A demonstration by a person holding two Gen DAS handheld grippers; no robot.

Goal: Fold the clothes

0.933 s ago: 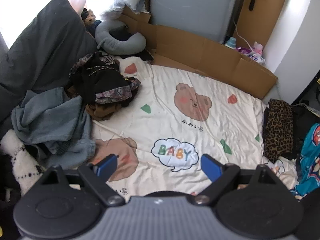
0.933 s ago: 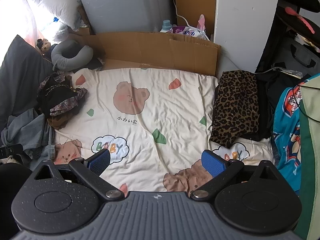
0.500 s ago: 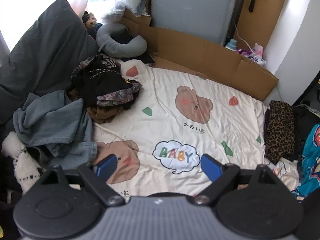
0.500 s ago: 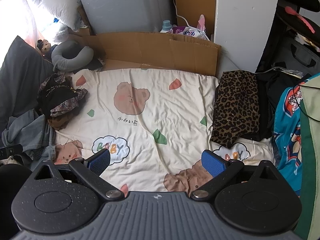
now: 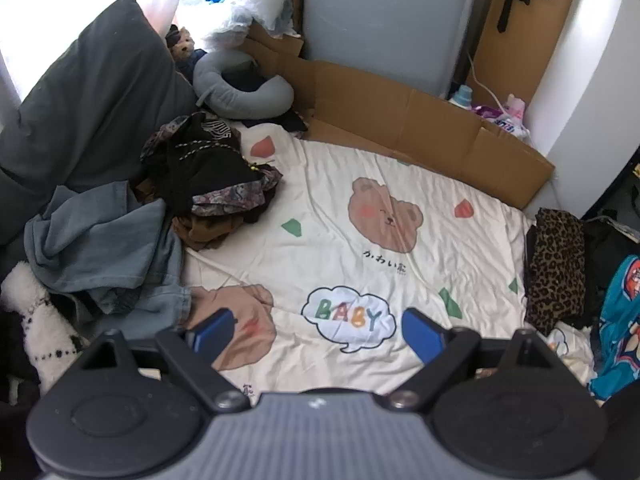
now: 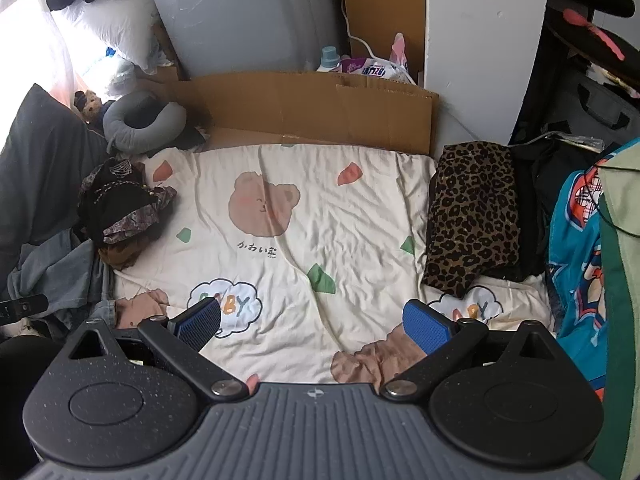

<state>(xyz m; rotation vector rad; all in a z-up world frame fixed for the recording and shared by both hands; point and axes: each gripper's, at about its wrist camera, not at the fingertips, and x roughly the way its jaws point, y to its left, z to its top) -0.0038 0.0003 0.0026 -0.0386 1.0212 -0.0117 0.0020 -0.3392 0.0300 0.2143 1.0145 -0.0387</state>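
Both sets of fingers spread wide and empty, the left gripper (image 5: pixel 316 330) and right gripper (image 6: pixel 314 322) hovering over the near edge of the bed (image 5: pixel 400 280). The left view has crept toward the unfolded pile (image 5: pixel 212 184) and denim (image 5: pixel 104 248) at the bed's left edge, so a pick looks likely. The leopard-print piece (image 6: pixel 472 216) lies at the right edge; what's under the heap is hidden

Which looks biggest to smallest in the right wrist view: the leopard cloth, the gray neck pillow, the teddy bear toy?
1. Leopard cloth
2. Gray neck pillow, though it lies farther back, so its true size is unsure
3. Teddy bear toy
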